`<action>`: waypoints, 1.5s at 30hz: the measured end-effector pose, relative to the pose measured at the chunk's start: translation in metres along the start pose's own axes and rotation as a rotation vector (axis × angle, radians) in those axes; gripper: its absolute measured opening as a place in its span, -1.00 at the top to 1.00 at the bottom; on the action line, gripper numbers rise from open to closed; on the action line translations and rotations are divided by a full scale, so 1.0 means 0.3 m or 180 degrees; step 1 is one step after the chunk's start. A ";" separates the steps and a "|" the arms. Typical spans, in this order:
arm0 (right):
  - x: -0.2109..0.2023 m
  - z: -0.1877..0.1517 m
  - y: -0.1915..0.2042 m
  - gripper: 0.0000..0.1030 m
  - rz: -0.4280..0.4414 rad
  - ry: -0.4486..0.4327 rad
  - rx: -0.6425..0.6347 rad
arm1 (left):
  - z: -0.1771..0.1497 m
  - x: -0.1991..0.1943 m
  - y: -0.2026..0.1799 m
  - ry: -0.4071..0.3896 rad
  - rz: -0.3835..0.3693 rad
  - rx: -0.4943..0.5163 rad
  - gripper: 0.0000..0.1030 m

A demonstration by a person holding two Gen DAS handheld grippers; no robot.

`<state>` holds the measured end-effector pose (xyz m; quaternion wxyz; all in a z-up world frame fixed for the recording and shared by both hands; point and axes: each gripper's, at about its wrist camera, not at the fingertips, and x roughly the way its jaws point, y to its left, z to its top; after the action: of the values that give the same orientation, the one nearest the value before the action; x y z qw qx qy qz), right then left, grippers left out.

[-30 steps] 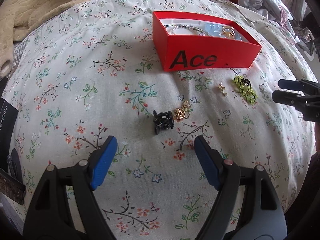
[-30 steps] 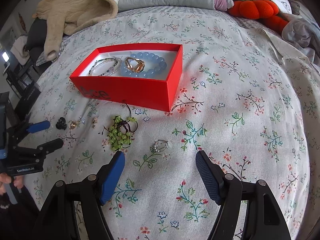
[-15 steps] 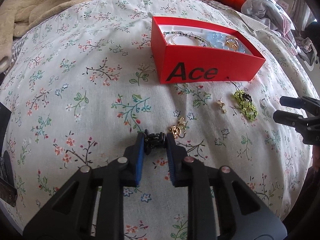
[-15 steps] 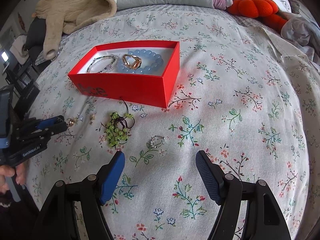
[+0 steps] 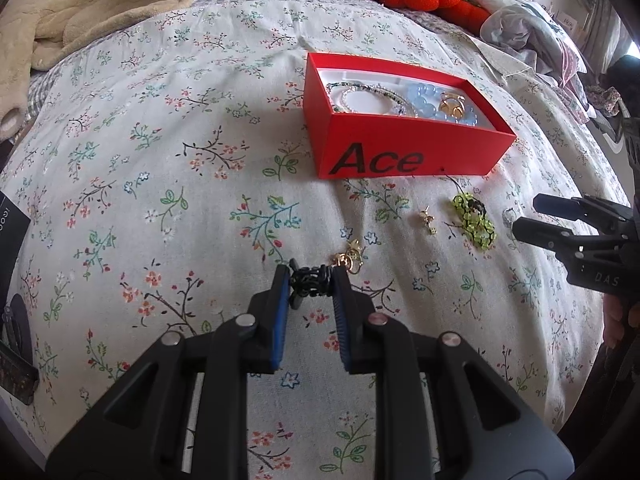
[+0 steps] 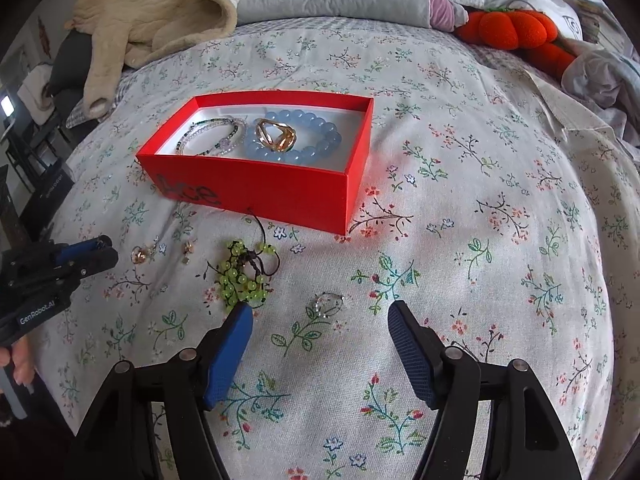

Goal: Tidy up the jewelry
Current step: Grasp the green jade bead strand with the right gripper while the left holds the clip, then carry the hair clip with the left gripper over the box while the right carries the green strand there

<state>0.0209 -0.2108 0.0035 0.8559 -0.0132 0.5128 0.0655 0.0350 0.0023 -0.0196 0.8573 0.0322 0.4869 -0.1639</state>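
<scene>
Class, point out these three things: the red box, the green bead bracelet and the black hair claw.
red box (image 6: 256,192), right wrist view, on its front wall.
green bead bracelet (image 6: 240,276), right wrist view, on its bead cluster.
black hair claw (image 5: 310,280), left wrist view, on its middle.

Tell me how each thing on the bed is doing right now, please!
red box: open, no lid on.
blue bead bracelet: lying in the box.
gold ring: in the box, on the blue beads.
black hair clip: pinched by the left gripper.
green bead bracelet: loose on the bedspread.
clear ring: on the bedspread, untouched.
right gripper: closing, pads not touching the ring.
</scene>
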 end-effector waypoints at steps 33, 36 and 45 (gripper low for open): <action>-0.026 0.049 0.051 0.84 0.0380 0.0033 -0.0005 | 0.014 -0.031 0.019 -0.0020 -0.0078 -0.0046 0.56; -0.065 0.061 0.026 0.84 0.0410 -0.0057 0.0081 | 0.025 -0.044 0.013 -0.0065 -0.0090 -0.0036 0.56; -0.161 0.112 -0.007 0.84 0.0476 -0.0338 0.0241 | 0.088 -0.100 0.010 -0.0261 -0.0149 -0.0108 0.56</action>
<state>0.0282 -0.2146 0.0619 0.8745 0.0611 0.4684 0.1104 0.0435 0.0069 0.0192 0.8729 -0.0004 0.4547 -0.1768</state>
